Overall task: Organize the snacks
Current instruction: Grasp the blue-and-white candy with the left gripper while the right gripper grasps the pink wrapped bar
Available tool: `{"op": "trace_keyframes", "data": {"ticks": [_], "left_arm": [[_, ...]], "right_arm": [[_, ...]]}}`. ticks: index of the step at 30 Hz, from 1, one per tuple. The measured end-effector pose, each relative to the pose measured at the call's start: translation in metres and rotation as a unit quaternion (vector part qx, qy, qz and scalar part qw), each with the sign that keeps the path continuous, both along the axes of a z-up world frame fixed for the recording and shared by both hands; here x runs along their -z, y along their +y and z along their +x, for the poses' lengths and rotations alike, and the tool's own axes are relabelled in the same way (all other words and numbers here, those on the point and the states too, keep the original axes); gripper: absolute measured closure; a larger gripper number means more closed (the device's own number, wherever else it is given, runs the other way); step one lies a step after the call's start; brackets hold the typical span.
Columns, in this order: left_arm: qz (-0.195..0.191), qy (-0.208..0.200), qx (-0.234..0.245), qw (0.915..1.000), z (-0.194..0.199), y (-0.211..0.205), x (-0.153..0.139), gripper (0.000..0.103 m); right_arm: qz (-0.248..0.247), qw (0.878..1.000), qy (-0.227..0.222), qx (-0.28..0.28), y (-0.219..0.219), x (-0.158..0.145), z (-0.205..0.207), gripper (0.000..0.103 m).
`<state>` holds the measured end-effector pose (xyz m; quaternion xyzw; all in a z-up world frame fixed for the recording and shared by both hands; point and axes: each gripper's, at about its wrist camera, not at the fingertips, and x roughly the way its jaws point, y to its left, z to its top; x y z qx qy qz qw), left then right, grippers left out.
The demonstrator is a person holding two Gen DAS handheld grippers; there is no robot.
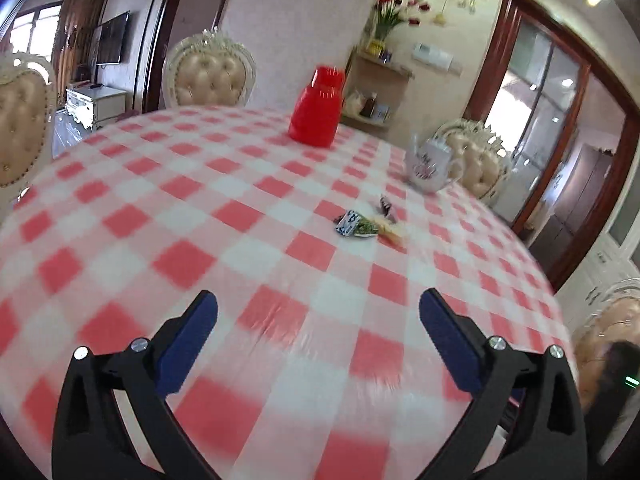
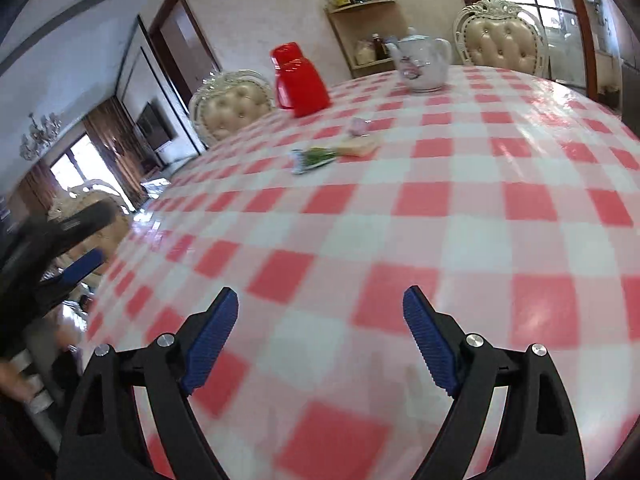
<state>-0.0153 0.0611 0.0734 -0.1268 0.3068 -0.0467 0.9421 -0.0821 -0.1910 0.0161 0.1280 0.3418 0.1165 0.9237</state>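
Snack packets point(image 1: 366, 226) lie clustered mid-tabletop point(image 1: 160, 220), near red jar point(image 1: 317, 110); left tongs point(image 1: 318, 336) and right tongs point(image 2: 320, 330) are spread wide, nothing gripped.

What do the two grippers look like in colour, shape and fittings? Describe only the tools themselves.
The left gripper and the right gripper look alike: two black plastic arms that widen toward the camera, with cut-out slots. Each arm carries a blue ribbed pad on its inner face. Round silver bolts sit at the joints. No cables or sleeves are visible.
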Motion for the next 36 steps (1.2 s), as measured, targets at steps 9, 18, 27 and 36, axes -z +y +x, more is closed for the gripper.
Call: {"op": "trace_keyframes", "data": {"ticks": [9,18,27,36], "left_arm": [[-0.038,0.024,-0.029,0.9986,0.123,-0.027,0.027,0.002],[-0.062,-0.004,-0.013,0.998,0.151,-0.017,0.044,0.002],[-0.12,0.006,0.001,0.9928,0.155,-0.004,0.045,0.002],[-0.11,0.019,0.025,0.9935,0.156,-0.013,0.047,0.002]], "right_arm": [[-0.037,0.999,0.005,0.035,-0.024,-0.001,0.104,0.025],[-0.037,0.997,0.026,0.056,-0.015,0.006,0.23,0.028],[-0.086,0.992,0.07,0.056,0.032,0.021,0.35,0.03],[-0.132,0.987,0.077,0.047,0.03,0.017,0.335,0.08]]}}
